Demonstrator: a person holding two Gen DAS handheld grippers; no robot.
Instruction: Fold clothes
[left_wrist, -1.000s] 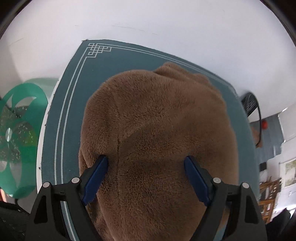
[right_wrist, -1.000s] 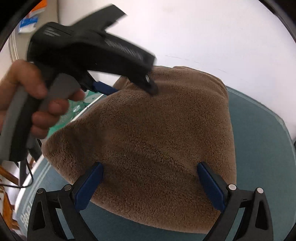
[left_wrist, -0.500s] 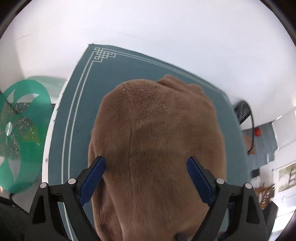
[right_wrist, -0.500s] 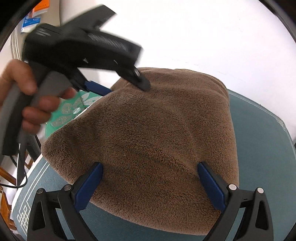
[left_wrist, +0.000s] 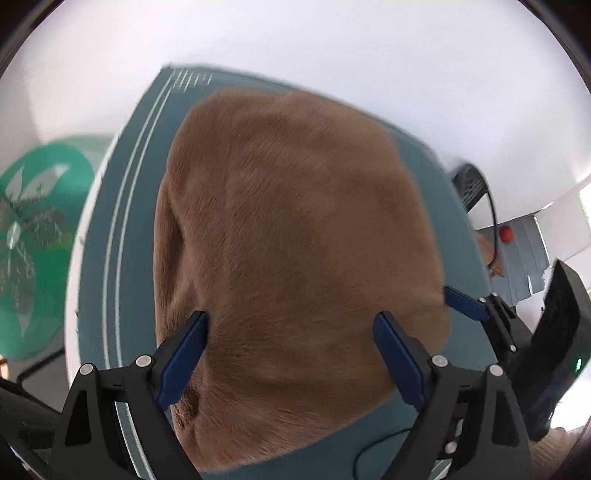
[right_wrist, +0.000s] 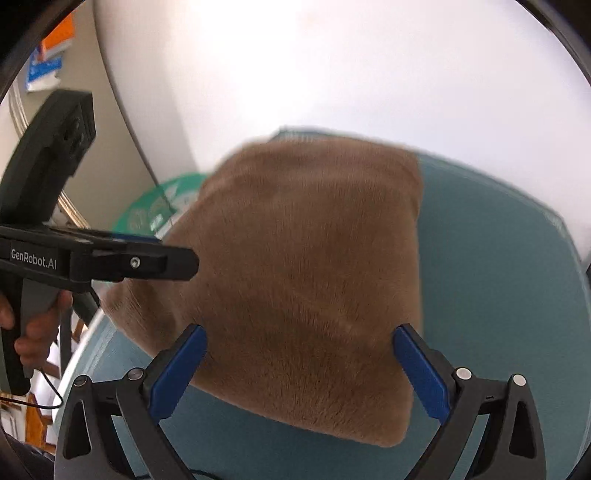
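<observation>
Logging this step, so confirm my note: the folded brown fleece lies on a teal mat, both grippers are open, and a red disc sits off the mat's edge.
One detail is wrong: the disc is green with a pale leaf pattern, not red, as the left wrist view shows. The rest stands: the folded brown fleece lies on the teal mat, and both the left gripper and right gripper are open.

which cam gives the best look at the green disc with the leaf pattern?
Left wrist. The green disc sits at the frame's left edge, beside the teal mat, leaf pattern readable. In the right wrist view only a sliver shows, blurred, behind the brown garment and the left gripper's body.
</observation>
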